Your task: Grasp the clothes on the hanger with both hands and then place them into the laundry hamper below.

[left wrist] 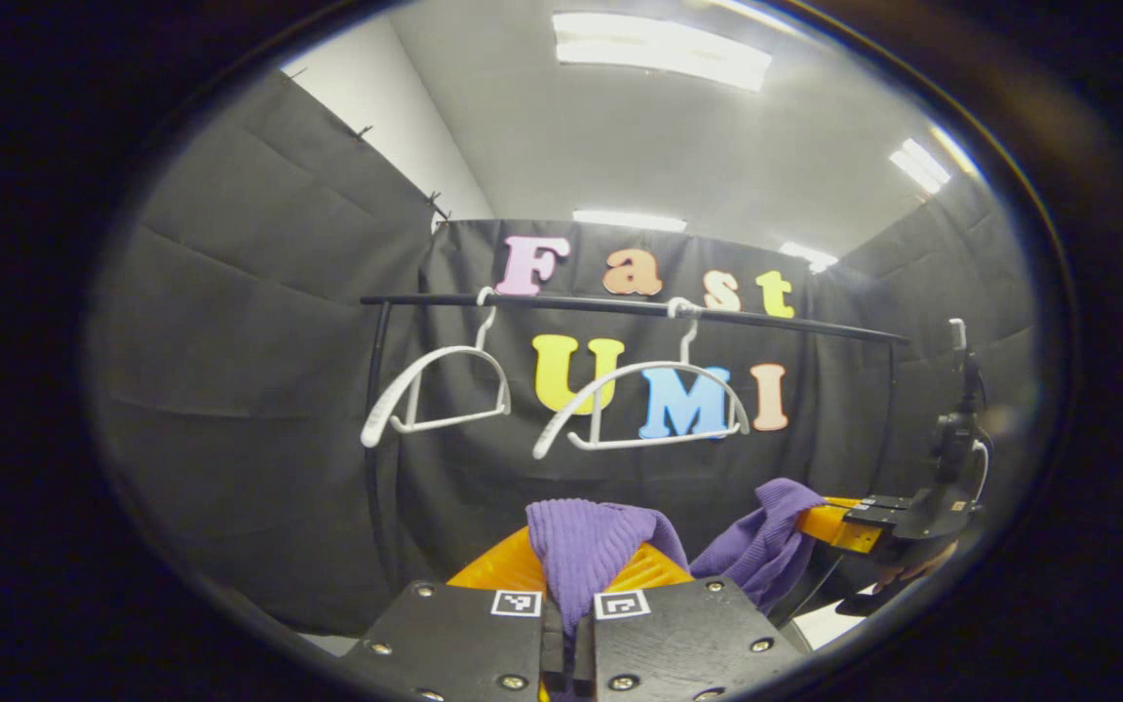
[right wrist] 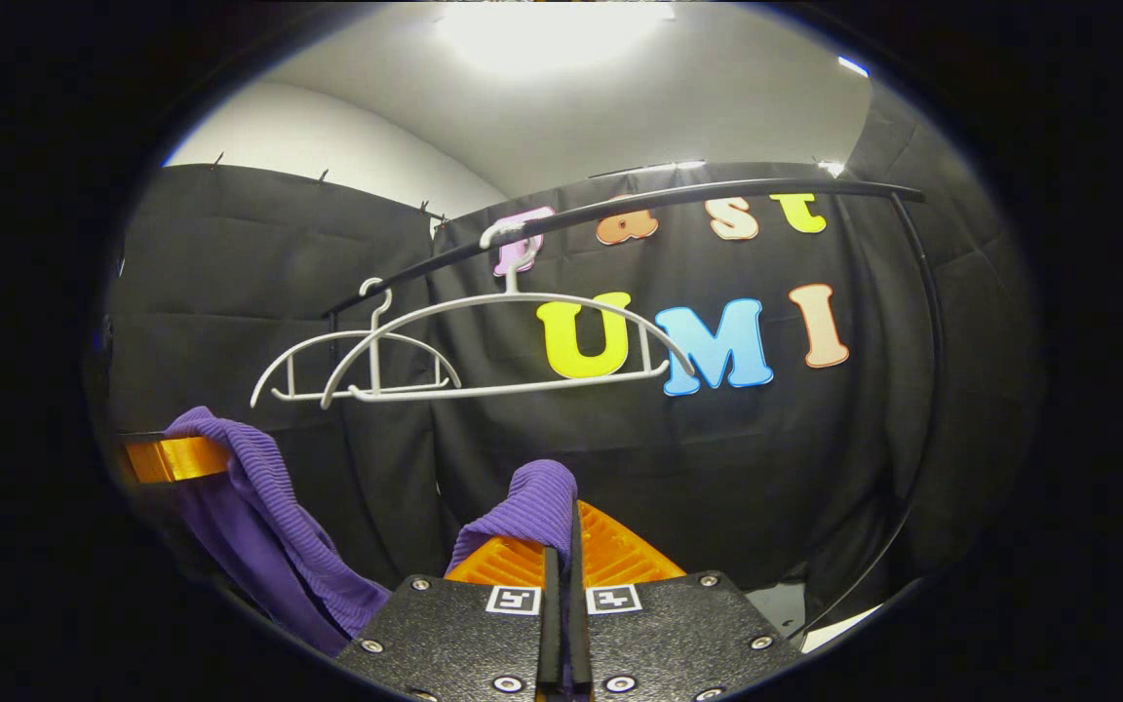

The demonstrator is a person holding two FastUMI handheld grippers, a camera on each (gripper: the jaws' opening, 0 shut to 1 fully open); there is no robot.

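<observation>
purple ribbed knit garment (left wrist: 589, 546) (right wrist: 274, 517), off the hangers, bunched and draped between both grippers, pinched at two ends and sagging in the middle. two white plastic hangers (left wrist: 445, 390) (right wrist: 513, 341), both bare, hooked side by side on the black clothes rail (left wrist: 620, 307) (right wrist: 678, 195), above the garment.

Two bare hangers (left wrist: 445, 390) on the rail (left wrist: 620, 307) block overhead, open room beneath

Two hangers (left wrist: 440, 390) (left wrist: 644, 409) hang side by side on the rail (left wrist: 620, 307) — garment (left wrist: 586, 546) below, before them.
</observation>
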